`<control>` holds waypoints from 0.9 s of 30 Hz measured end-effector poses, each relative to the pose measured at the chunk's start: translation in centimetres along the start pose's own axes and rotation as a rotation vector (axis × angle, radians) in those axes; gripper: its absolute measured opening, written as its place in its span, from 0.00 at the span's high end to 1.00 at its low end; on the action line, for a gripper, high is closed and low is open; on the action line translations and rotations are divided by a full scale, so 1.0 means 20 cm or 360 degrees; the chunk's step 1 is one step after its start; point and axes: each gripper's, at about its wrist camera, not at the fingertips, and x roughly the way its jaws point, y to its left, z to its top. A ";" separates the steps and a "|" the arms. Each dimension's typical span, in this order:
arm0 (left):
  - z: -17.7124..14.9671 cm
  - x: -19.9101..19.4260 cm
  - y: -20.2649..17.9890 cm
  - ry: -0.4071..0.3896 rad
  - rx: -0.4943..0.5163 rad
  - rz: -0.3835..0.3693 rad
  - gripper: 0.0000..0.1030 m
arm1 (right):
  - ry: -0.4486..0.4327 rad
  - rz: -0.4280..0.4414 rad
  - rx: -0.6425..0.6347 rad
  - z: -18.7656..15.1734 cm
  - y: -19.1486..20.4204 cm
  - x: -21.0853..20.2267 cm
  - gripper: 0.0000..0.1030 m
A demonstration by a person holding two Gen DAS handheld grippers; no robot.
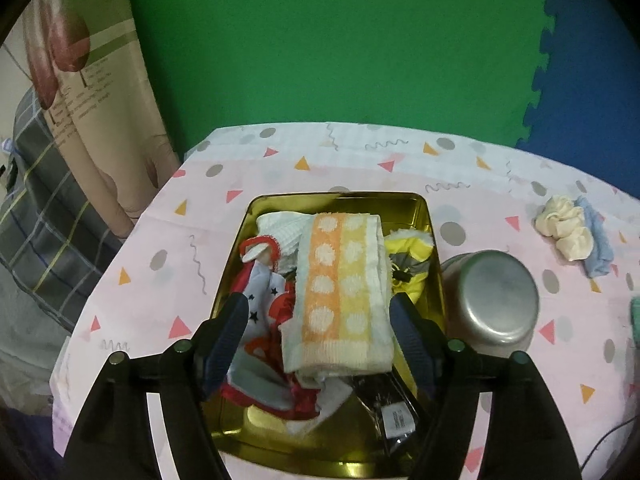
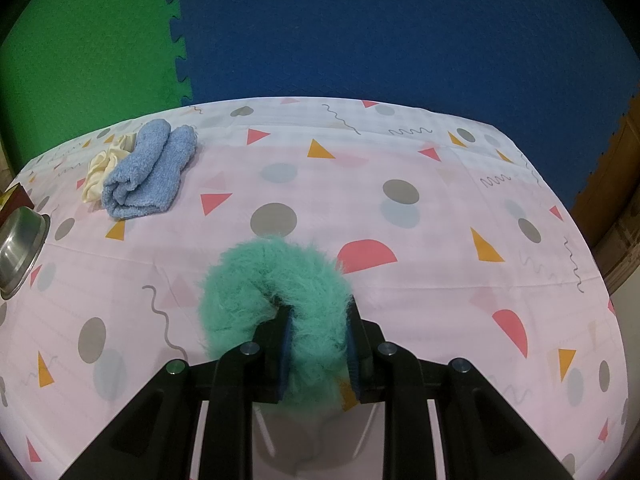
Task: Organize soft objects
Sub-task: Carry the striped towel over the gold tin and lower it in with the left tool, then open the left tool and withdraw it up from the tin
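Observation:
A gold metal tray (image 1: 236, 264) holds several soft things: an orange and yellow dotted towel (image 1: 342, 292) on top, a red and white starred cloth (image 1: 264, 300) at its left, a yellow pouch (image 1: 410, 260) at its right. My left gripper (image 1: 320, 316) is open above the tray, its fingers on either side of the towel. My right gripper (image 2: 318, 328) is shut on a fluffy teal scrunchie (image 2: 272, 276) over the table. A folded blue towel (image 2: 148, 168) and a cream scrunchie (image 2: 100, 168) lie at the far left; both also show in the left wrist view, the towel (image 1: 598, 240) and the scrunchie (image 1: 568, 228).
An upturned steel bowl (image 1: 494, 300) stands right of the tray, also at the left edge of the right wrist view (image 2: 16, 248). The table wears a pink patterned cloth (image 2: 400, 220). Green and blue foam mats form the back wall. A checked cloth hangs left of the table.

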 end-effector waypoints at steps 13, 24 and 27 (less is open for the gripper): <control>-0.20 -0.20 0.11 -0.0115 -0.0092 0.0092 0.27 | -0.0001 -0.0013 -0.0009 0.00 0.00 0.00 0.77; -0.40 -0.22 0.22 -0.0144 -0.0226 0.0199 0.25 | -0.0010 -0.0038 -0.0027 0.00 0.03 -0.02 0.79; -0.41 -0.22 0.24 -0.0148 -0.0225 0.0229 0.25 | -0.0010 -0.0035 -0.0010 -0.01 0.04 -0.04 0.81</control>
